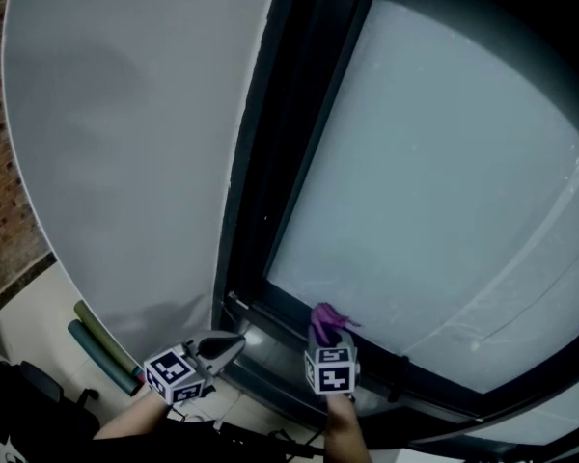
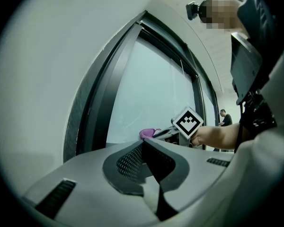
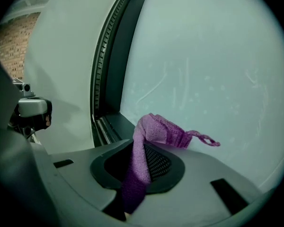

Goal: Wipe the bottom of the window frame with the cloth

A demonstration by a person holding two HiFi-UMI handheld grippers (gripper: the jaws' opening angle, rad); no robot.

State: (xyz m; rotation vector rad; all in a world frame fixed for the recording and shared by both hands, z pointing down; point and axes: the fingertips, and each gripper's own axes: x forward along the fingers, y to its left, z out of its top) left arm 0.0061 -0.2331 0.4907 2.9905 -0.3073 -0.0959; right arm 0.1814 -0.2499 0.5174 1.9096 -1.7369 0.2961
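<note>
- Head view: the left gripper (image 1: 236,341) has its jaws together with nothing between them. Its tip is over the bottom rail of the window frame (image 1: 270,318), near the corner. The right gripper (image 1: 323,328) (to the left gripper's right, apart from it) pinches a purple cloth (image 1: 328,314). The bunched end of the cloth sticks out ahead of the tips, at the lower edge of the glass pane (image 1: 434,191). Whether the cloth touches the rail cannot be told.
- Left gripper view: both jaws meet and are empty. The cloth and the right gripper show ahead, slightly to the right.
- Right gripper view: the jaws are clamped on the cloth, with a strip running down between them. A tuft with a loose loop lies beyond the tips. The rail's grooved track lies ahead to the left, and the pane lies straight ahead.
</note>
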